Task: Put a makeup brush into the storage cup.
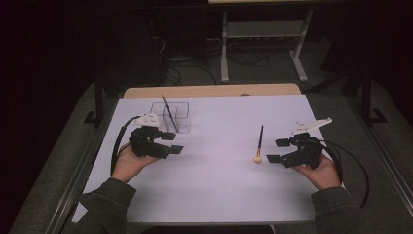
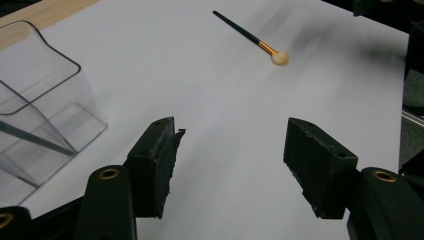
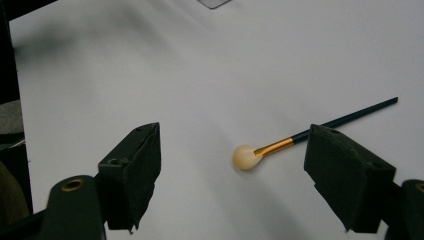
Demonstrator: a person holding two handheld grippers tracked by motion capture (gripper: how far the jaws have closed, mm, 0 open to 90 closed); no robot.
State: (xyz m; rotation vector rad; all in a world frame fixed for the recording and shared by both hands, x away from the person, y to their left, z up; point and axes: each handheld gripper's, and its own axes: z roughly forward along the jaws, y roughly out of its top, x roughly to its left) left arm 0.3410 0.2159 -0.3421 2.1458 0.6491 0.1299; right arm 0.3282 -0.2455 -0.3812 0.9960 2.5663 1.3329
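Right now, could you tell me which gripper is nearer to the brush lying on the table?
Right. The right gripper sits just beside the brush; the left gripper is across the table, by the clear holder.

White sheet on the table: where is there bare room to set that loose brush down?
The white sheet is bare across its middle, between the left claw and the loose brush, and along the near edge. It is crowded at the far left, around the clear holder with a brush inside.

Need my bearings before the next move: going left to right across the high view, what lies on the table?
Left tongs → clear holder with a brush standing in it → loose brush → right tongs.
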